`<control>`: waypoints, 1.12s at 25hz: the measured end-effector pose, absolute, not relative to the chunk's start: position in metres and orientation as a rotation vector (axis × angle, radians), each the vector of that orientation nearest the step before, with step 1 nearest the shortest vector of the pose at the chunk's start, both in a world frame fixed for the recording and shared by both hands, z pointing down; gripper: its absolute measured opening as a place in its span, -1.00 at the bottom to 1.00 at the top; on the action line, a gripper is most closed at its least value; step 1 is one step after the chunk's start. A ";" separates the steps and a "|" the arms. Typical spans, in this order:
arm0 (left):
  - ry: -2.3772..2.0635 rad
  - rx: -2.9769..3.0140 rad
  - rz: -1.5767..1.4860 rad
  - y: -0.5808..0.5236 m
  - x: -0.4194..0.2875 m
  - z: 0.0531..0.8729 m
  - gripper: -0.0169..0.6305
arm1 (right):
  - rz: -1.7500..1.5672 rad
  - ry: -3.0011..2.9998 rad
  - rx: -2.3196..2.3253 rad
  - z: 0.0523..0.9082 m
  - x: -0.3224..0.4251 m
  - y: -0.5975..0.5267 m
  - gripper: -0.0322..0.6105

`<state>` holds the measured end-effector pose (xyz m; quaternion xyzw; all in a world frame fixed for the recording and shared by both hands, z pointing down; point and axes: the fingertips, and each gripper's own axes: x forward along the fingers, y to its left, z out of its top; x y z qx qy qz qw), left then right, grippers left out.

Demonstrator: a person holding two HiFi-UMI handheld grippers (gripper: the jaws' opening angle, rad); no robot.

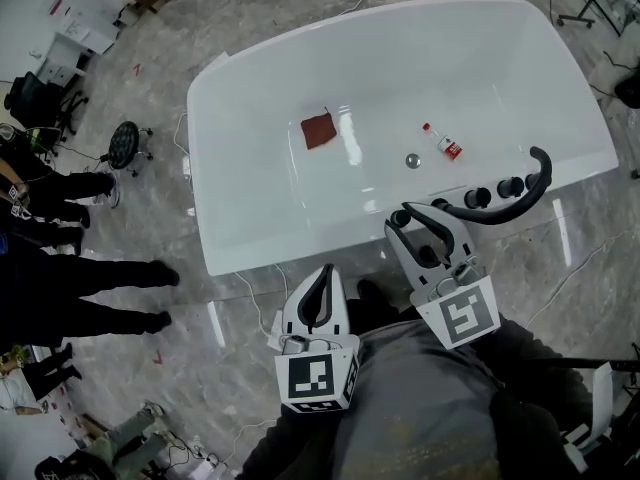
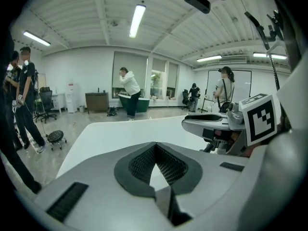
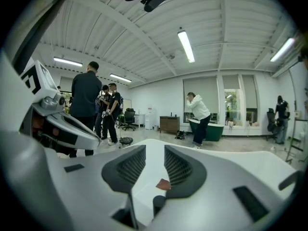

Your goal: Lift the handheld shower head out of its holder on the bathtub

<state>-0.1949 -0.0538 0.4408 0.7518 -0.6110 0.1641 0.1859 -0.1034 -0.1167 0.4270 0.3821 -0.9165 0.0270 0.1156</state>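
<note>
The glossy white bathtub (image 1: 215, 168) stands on a marbled floor (image 1: 200, 368), with open room along its left and near sides. The black, curved handheld shower head (image 1: 525, 193) lies on the near-right rim beside round knobs (image 1: 478, 197). The right gripper (image 1: 420, 218) hangs just left of it, ribbed jaws spread and empty. The left gripper (image 1: 323, 273), nearer, has its jaws pressed together.
</note>
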 end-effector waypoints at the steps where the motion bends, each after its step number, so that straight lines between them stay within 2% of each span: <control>1: -1.722 2.120 0.461 -0.054 -0.194 0.448 -0.94 | 0.077 -2.684 1.120 0.434 -0.103 -0.117 -0.58; 11: -1.731 2.111 0.476 -0.063 -0.185 0.533 -0.94 | 0.088 -2.687 1.110 0.527 -0.099 -0.131 -0.50; 15: -1.735 2.094 0.487 -0.064 -0.189 0.557 -0.94 | -0.058 -2.711 1.135 0.535 -0.101 -0.135 -0.45; 28: -1.706 2.073 0.528 -0.079 -0.188 0.573 -0.94 | -0.005 -2.691 1.123 0.563 -0.102 -0.144 -0.42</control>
